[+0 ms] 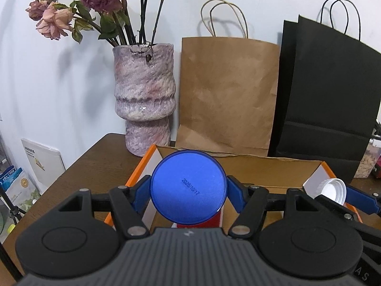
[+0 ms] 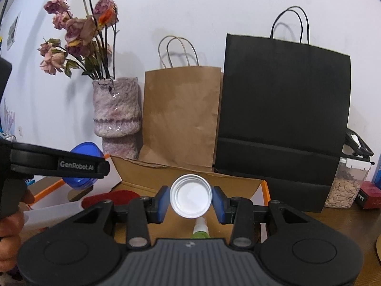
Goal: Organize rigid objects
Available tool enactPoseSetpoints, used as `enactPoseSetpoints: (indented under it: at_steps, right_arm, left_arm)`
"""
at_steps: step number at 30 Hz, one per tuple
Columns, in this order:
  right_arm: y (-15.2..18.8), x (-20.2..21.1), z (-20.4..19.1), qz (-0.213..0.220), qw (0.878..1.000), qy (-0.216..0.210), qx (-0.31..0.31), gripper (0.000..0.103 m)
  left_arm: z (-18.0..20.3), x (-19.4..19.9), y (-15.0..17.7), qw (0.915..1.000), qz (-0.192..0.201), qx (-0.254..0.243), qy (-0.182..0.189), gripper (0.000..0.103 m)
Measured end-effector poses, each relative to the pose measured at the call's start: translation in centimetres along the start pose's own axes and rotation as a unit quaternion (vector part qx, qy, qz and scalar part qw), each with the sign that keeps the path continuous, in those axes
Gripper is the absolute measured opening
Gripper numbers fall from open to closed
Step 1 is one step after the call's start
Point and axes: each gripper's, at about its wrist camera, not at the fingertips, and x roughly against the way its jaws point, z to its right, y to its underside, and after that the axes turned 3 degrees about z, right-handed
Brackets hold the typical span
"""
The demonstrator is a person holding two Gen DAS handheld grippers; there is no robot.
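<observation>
Two caps were in my grip: the left gripper (image 1: 188, 188) clamped on the blue lid (image 1: 188, 188), the right gripper (image 2: 191, 196) clamped on the white cap (image 2: 191, 196), both held above the open cardboard box (image 2: 166, 175). Neither was dropped in yet; I judged sorting partway done.

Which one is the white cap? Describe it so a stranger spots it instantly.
Find the black paper bag against the wall, then the open cardboard box before it. Above the box, the right tool grips the white cap; it is smaller than the blue lid.
</observation>
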Motion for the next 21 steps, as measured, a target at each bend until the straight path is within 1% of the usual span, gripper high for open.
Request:
enactPoseSetpoints:
  at_steps: [5, 10, 11, 12, 13, 14, 15, 18, 21]
  right_arm:
    - [0.33, -0.62, -0.02, -0.012, 1.0, -0.001, 0.001, 0.038]
    - [0.54, -0.95, -0.01, -0.027, 1.0, -0.003, 0.002, 0.039]
    - [0.63, -1.01, 0.07, -0.03, 1.0, -0.003, 0.001, 0.046]
    - [0.72, -1.01, 0.13, -0.033, 0.999, -0.001, 0.0, 0.055]
    - [0.77, -1.08, 0.21, -0.037, 0.999, 0.002, -0.002, 0.078]
    - [0.83, -1.09, 0.29, -0.039, 0.999, 0.005, -0.004, 0.096]
    - [0.9, -1.03, 0.35, -0.037, 0.999, 0.008, -0.004, 0.099]
    - [0.9, -0.91, 0.43, -0.035, 0.999, 0.007, -0.006, 0.103]
    - [0.96, -0.9, 0.34, -0.035, 0.999, 0.008, -0.004, 0.103]
  left_arm:
    - [0.16, -0.8, 0.27, 0.9999, -0.012, -0.005, -0.005, 0.068]
    - [0.1, -0.95, 0.33, 0.9998, -0.02, -0.006, 0.0, 0.07]
    - [0.09, -0.94, 0.37, 0.9998, -0.02, -0.006, 0.002, 0.079]
    - [0.07, -0.86, 0.4, 0.9998, -0.02, -0.006, 0.0, 0.096]
    - [0.1, -0.8, 0.41, 0.9998, -0.017, -0.007, -0.004, 0.103]
    - [0.15, -0.64, 0.42, 0.9999, -0.01, -0.008, -0.007, 0.103]
    - [0.17, -0.58, 0.37, 0.9999, -0.008, -0.009, -0.008, 0.103]
    - [0.14, -0.53, 0.29, 0.9998, -0.009, -0.008, -0.012, 0.103]
    - [0.12, -0.53, 0.26, 0.9998, -0.011, -0.009, -0.015, 0.103]
